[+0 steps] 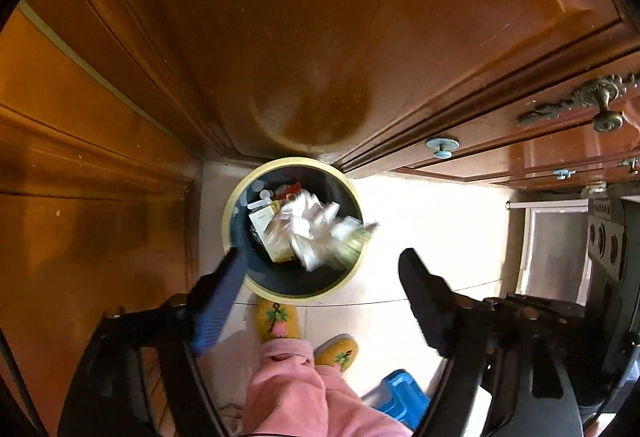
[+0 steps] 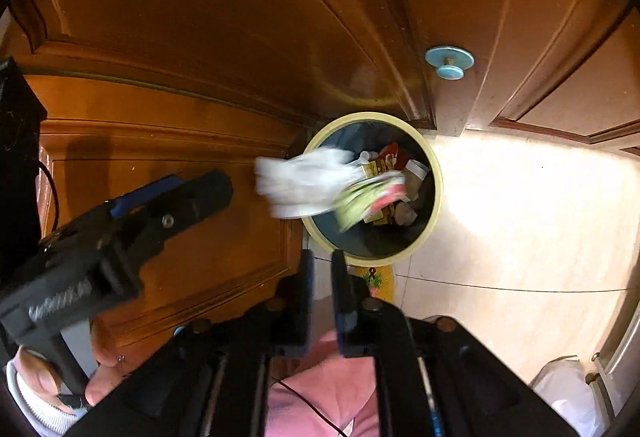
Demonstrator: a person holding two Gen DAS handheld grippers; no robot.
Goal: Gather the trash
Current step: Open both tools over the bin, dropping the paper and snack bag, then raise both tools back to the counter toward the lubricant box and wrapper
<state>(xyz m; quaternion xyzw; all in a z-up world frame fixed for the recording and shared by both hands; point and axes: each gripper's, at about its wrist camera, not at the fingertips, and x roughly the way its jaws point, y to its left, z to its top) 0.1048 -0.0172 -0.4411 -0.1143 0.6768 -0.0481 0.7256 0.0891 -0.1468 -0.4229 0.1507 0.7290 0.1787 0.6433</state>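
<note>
A round dark trash bin with a cream rim (image 1: 229,215) (image 2: 437,173) stands on the floor against wooden cabinet doors, holding boxes and wrappers. A blurred wad of white paper with a green wrapper (image 1: 316,233) (image 2: 300,181) hangs in the air over the bin's rim, touching neither gripper. My left gripper (image 1: 322,255) is above the bin, jaws wide open and empty; one of its fingers (image 2: 208,189) shows at the left of the right wrist view. My right gripper (image 2: 322,257) points down at the bin's near edge, jaws a narrow gap apart with nothing between them.
Wooden cabinet doors (image 1: 304,37) rise behind and left of the bin, with a blue knob (image 1: 442,147) (image 2: 449,61) and a brass handle (image 1: 600,105). A person's yellow slippers (image 1: 276,317) and pink trousers (image 1: 288,389) stand beside the bin. A blue box (image 1: 400,393) and a white bag (image 2: 568,385) lie on the pale tiles.
</note>
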